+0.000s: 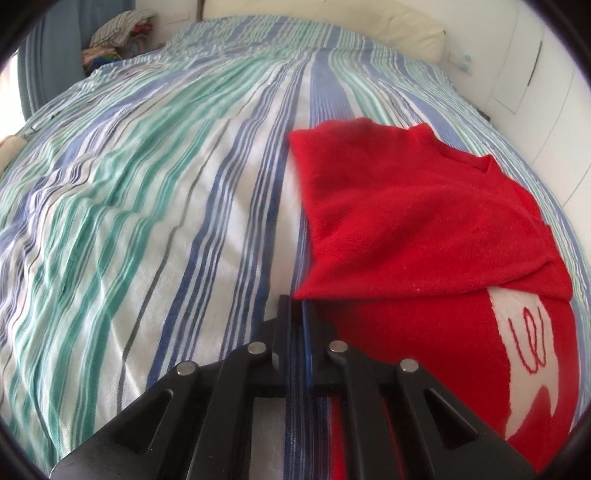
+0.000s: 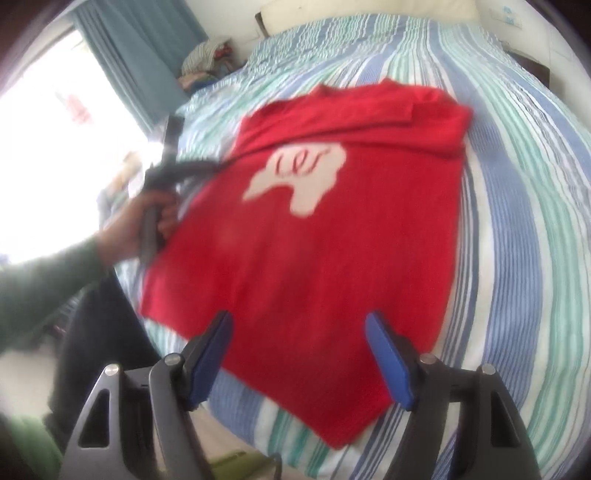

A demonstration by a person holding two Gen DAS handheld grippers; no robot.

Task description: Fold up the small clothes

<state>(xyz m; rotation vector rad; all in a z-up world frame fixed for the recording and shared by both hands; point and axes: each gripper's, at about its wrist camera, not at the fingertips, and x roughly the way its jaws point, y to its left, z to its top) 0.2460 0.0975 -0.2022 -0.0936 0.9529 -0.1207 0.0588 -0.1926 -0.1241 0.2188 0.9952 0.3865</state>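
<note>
A small red shirt (image 2: 317, 243) with a white print (image 2: 299, 177) lies on the striped bedspread (image 2: 517, 221). Its upper part is folded down over the body, seen as a red flap (image 1: 406, 221) in the left wrist view. My left gripper (image 1: 295, 306) is shut, its tips at the flap's corner; whether cloth is pinched between them I cannot tell. It also shows in the right wrist view (image 2: 218, 168), held in a hand at the shirt's left edge. My right gripper (image 2: 299, 325) is open and empty above the shirt's near hem.
The bedspread (image 1: 147, 221) covers the whole bed. A pile of clothes (image 1: 118, 33) sits beyond the far left corner, by a blue curtain (image 2: 140, 55). A cream headboard (image 1: 332, 22) and white wall (image 1: 554, 110) bound the far and right sides.
</note>
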